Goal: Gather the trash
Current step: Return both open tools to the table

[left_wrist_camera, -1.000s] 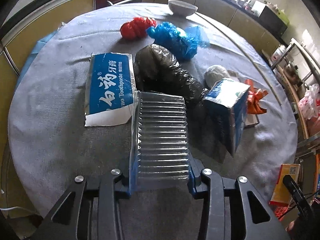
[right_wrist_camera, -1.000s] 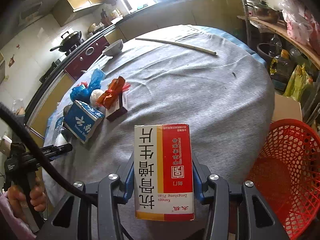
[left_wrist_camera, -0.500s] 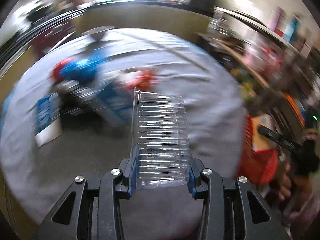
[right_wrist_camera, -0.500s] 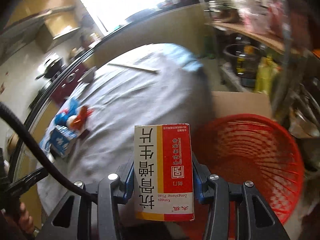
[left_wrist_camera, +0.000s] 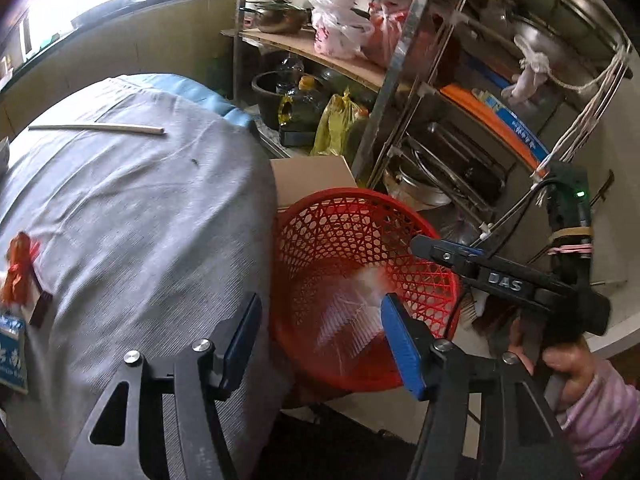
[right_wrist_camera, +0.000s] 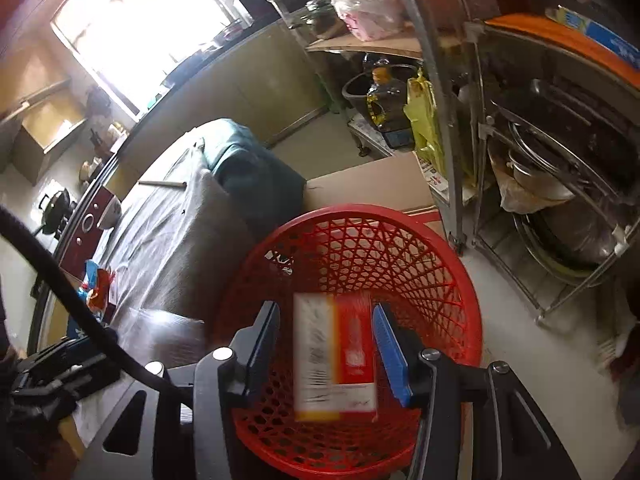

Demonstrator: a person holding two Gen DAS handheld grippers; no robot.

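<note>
Right wrist: both grippers' jaws opening, carton (right_wrist_camera: 335, 354) and clear tray (left_wrist_camera: 352, 316) loose over red basket (right_wrist_camera: 460, 264).

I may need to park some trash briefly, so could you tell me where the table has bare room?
The grey cloth is bare from the white stick down to the near edge and across to the red basket. It is crowded only at the left, around the orange wrapper and blue box.

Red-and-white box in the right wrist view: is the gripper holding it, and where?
No. The right gripper is opening; the blurred box drops free between its pads into the red basket.
</note>
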